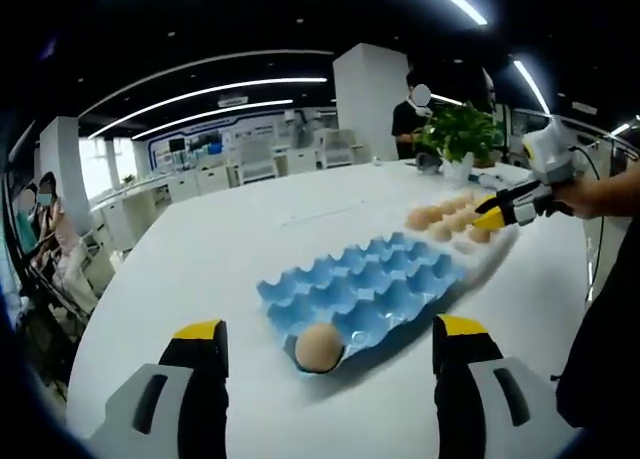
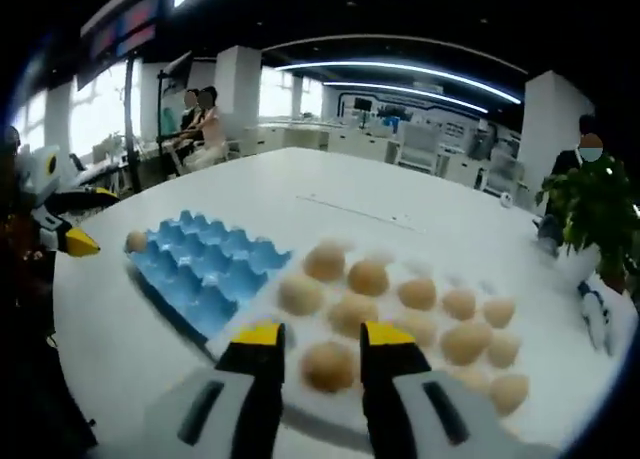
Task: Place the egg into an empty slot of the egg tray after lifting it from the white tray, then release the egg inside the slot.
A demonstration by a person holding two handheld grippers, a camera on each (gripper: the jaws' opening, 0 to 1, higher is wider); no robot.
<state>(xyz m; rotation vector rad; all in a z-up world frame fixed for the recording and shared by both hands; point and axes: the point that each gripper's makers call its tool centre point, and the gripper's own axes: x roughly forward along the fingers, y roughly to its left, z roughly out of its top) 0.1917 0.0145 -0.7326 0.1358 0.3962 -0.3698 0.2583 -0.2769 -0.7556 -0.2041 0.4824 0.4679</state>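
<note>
Right tool (image 2: pixel 322 342), its yellow-tipped jaws apart, straddles a smooth tan egg (image 2: pixel 329 365) on the white tray (image 2: pixel 300 404) beside the blue egg tray (image 2: pixel 205 264); brittle, light, slippery, I judge, so I'd pinch its widest middle gently.

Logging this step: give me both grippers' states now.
Left gripper: open, holding nothing, facing the blue egg tray.
Right gripper: open, jaws either side of an egg on the white tray, not gripping it.
</note>
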